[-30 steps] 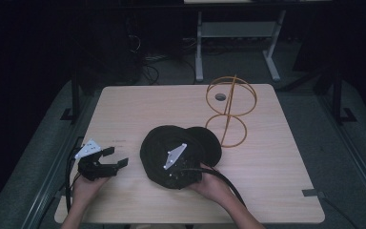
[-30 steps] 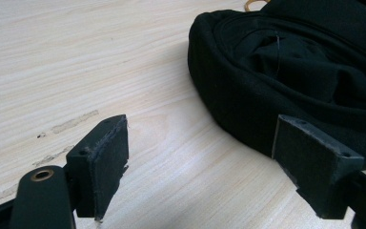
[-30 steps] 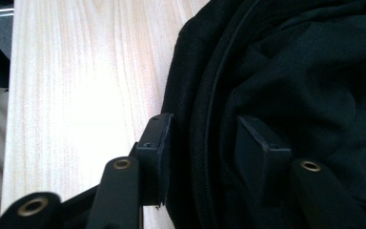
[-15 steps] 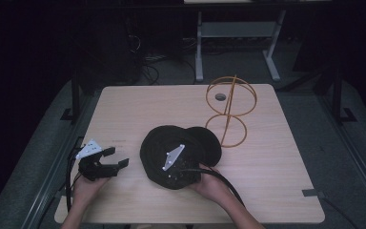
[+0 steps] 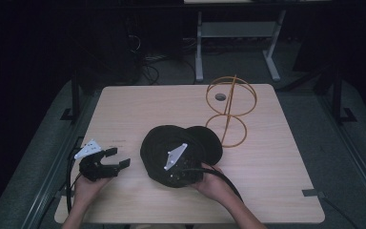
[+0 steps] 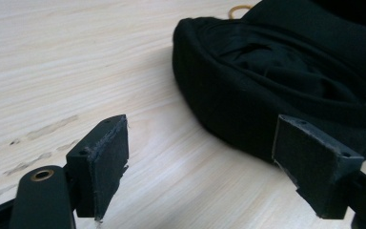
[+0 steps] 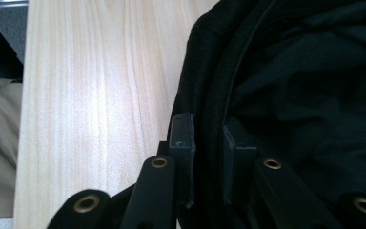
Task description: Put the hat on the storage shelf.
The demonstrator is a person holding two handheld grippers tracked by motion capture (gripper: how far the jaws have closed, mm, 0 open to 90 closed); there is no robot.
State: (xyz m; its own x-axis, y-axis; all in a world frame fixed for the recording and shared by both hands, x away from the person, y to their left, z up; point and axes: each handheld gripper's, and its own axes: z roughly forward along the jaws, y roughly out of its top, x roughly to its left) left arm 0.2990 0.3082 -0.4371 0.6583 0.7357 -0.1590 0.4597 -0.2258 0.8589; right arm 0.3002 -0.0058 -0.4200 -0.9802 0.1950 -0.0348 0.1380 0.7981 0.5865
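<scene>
A floppy black fabric hat (image 5: 190, 143) lies in the middle of the wooden table (image 5: 124, 109), its inside facing up. My right gripper (image 5: 167, 172) lies over the hat's near side. In the right gripper view its jaws have just been closing and now pinch the hat's rim (image 7: 205, 86) between the pads, so the right gripper (image 7: 208, 138) is shut on it. My left gripper (image 5: 119, 157) rests at the table's left, open, with nothing between its pads (image 6: 102, 157). It points at the hat (image 6: 286, 71), a short way off.
An orange wire stand (image 5: 229, 107) of two rings rises behind the hat, right of centre. A small round hole (image 5: 220, 97) sits in the tabletop near it. Dark floor, cables and a grey desk frame (image 5: 238, 33) lie beyond the far edge.
</scene>
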